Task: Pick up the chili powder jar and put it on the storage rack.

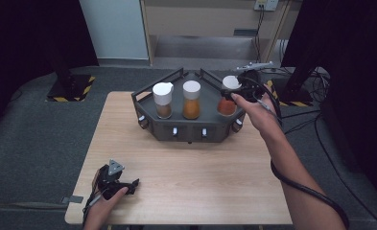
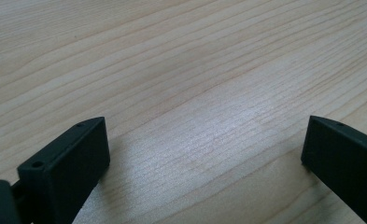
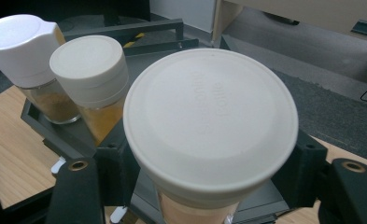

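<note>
White-lidded spice jar [image 3: 210, 122] stands at the right end of the dark rack [image 1: 188, 130], clamped between the right gripper's [image 3: 209, 186] jaws. Raised lettering on its lid is too faint to read. Near left, the left gripper [image 2: 204, 154] rests on the wooden table [image 1: 186, 172], jaws apart.

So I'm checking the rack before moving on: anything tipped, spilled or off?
Nothing stands out. Three spice jars stand upright in the dark rack; the right gripper grips the rightmost jar, lid on. No spill on the table.
</note>
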Tool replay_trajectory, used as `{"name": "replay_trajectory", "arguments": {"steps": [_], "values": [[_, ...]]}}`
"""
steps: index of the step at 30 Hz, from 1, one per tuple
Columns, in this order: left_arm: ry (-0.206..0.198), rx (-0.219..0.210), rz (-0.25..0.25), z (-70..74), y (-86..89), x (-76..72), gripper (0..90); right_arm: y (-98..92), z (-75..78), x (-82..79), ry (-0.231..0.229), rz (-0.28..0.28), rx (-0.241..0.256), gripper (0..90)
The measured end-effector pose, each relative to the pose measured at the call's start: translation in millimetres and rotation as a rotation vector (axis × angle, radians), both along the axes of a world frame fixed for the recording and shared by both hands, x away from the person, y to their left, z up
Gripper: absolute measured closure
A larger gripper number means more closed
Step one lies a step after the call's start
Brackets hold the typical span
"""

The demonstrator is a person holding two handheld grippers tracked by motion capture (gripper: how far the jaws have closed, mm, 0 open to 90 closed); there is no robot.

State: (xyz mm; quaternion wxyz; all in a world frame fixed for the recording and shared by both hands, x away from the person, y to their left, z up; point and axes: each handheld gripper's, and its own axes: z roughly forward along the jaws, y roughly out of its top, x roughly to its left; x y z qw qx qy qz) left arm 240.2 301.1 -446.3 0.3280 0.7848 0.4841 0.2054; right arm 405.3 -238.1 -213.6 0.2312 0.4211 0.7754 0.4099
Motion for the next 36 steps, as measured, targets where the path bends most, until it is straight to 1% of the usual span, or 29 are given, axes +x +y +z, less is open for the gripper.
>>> {"name": "replay_trajectory", "arguments": {"steps": [14,28,36], "values": [[0.000,-0.001,0.000,-0.1,0.0,0.0,0.0,4.3,-6.7,13.2,0.015,-0.021,0.003,34.0],[0.000,-0.001,0.001,-0.1,-0.1,-0.1,0.0,12.1,-21.1,26.4,0.044,-0.027,0.004,34.0],[0.001,0.002,-0.001,0.3,0.1,0.1,0.0,17.5,-25.1,31.1,0.052,-0.023,-0.001,34.0]]}}
